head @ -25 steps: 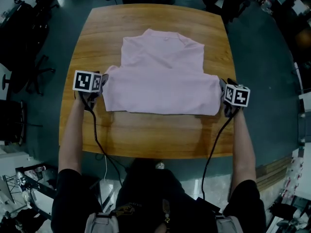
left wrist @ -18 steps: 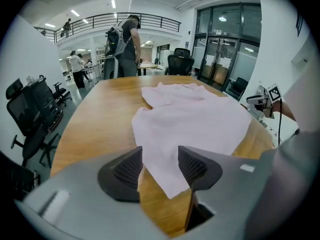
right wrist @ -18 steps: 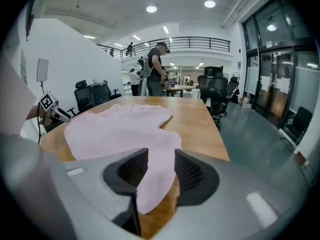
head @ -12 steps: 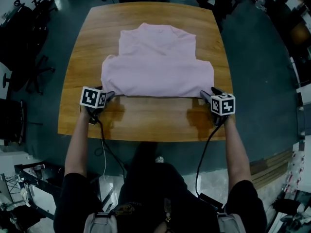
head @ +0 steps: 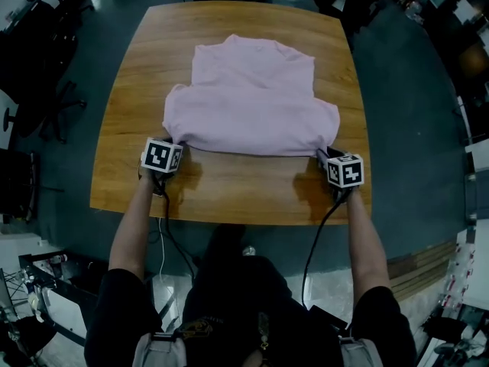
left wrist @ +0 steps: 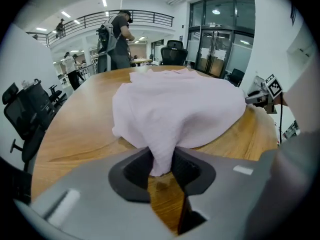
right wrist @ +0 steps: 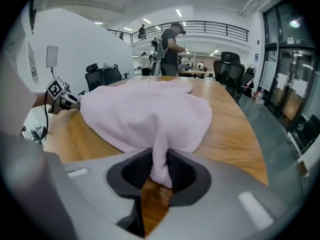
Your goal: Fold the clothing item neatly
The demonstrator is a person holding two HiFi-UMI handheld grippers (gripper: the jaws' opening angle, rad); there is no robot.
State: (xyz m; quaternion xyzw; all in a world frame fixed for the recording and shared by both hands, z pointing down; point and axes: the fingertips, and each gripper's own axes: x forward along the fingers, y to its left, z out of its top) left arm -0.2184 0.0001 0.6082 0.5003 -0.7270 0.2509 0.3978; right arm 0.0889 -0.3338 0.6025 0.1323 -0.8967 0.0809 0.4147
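Showing the head view: left tool (head: pixel 176 144) and right tool (head: pixel 324 154) have shifted from the sides of the pink garment (head: pixel 252 98) to its near corners on the tabletop (head: pixel 229 197), probably readying the next fold. Left gripper view: jaws, just closing, pinch a bunched corner. Right gripper view: jaws likewise half-closed, clamping fabric.
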